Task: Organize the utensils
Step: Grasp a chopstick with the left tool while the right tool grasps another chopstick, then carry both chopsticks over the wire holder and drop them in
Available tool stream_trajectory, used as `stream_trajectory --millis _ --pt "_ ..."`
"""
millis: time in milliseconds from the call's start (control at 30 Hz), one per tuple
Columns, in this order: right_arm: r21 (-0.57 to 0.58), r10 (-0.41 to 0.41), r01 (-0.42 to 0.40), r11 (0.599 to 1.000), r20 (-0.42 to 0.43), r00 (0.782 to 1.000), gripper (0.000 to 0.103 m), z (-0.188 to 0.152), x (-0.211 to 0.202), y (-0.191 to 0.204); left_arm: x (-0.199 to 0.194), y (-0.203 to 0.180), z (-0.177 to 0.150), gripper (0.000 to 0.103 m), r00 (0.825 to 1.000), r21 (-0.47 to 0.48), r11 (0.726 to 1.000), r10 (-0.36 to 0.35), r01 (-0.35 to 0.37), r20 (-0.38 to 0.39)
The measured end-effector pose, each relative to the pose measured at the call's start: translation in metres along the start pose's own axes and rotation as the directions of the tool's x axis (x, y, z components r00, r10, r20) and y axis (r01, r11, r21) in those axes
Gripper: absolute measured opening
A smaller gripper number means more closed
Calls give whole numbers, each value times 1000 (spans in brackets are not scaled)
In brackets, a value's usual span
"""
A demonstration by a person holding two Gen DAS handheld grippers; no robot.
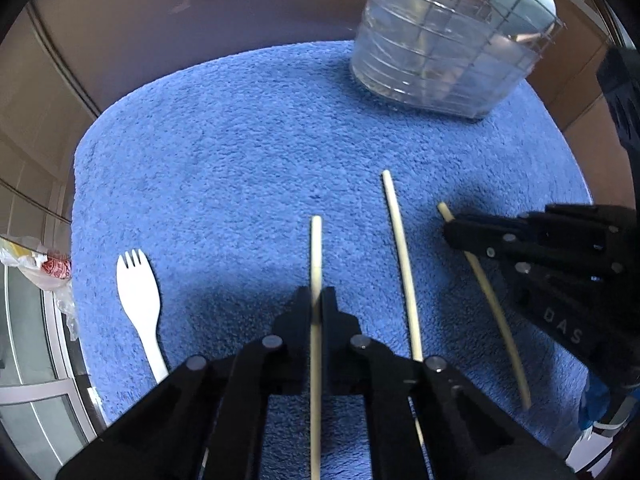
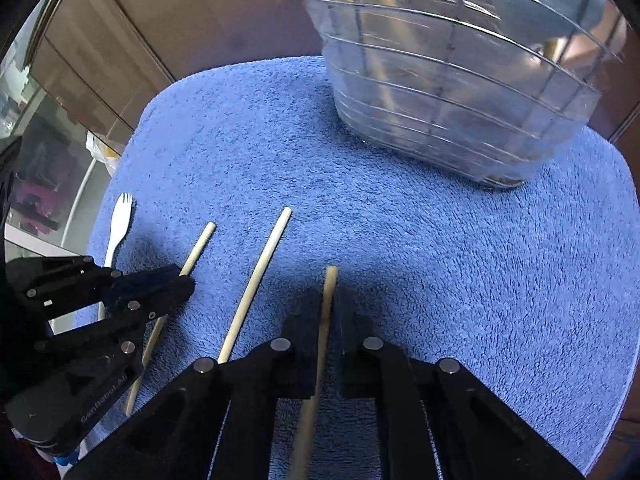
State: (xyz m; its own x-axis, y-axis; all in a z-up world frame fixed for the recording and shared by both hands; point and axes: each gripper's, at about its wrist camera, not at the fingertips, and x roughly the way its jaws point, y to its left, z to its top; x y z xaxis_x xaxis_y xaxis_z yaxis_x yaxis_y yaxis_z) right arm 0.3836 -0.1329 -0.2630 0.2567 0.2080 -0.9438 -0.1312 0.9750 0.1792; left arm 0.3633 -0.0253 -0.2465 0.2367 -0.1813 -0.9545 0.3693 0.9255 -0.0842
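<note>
Three pale wooden chopsticks lie on a blue towel. My left gripper is shut on the left chopstick, also seen in the right wrist view. My right gripper is shut on the right chopstick, which shows in the left wrist view. The middle chopstick lies free between them. A white plastic fork lies at the towel's left edge. A wire utensil basket with a clear liner stands at the far right, holding chopsticks and a light blue utensil.
The towel lies on a brown surface with brown panels behind. A crumpled plastic bag sits off the towel's left edge. A glass panel with a white frame is lower left.
</note>
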Motion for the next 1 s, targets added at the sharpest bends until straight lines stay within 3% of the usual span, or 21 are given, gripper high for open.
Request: stream_trajectory --millis 200,667,867,1000 --pt "0 48 -48 999 15 999 5 -10 -13 -7 -18 0 -7 5 998 -23 1000 -3 4 56" --pt "-48 113 -107 993 162 980 5 -53 -86 -24 -78 -20 -41 5 980 -13 1000 -5 8 198" --pt "-64 134 -121 991 252 958 5 -75 -119 -25 -108 -30 -60 5 957 -37 998 -35 48 288" --pt "-78 134 -115 990 322 937 5 -91 -144 -26 -129 -34 -71 5 930 -54 997 -39 63 366"
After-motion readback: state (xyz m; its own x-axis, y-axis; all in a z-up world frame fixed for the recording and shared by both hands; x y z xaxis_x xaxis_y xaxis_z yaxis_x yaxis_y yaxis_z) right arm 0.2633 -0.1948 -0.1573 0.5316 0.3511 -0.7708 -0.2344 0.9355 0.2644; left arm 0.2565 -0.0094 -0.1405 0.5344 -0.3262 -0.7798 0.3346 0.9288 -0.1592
